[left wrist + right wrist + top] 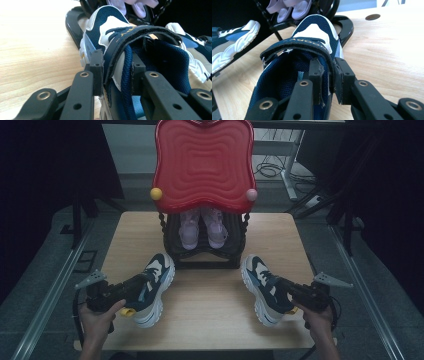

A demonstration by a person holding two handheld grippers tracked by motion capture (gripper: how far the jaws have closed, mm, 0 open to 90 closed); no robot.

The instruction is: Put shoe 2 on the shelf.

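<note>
Two navy and white sneakers lie on the wooden table (210, 320), toes toward a black shoe rack (171, 240). My left gripper (145, 282) is shut on the side wall and strap of the left sneaker (161, 267). In the left gripper view its jaws (117, 72) pinch that sneaker (105, 27) at the collar. My right gripper (282, 287) is shut on the right sneaker (256, 272). In the right gripper view its jaws (328, 75) clamp the side wall of that sneaker (312, 27) beside the strap.
The rack carries a red wavy top (202, 165) with a yellow ball (156, 194) and a pink ball (251, 195) at its corners. A pair of lilac shoes (202, 227) stands inside it. Bare wood lies between the sneakers.
</note>
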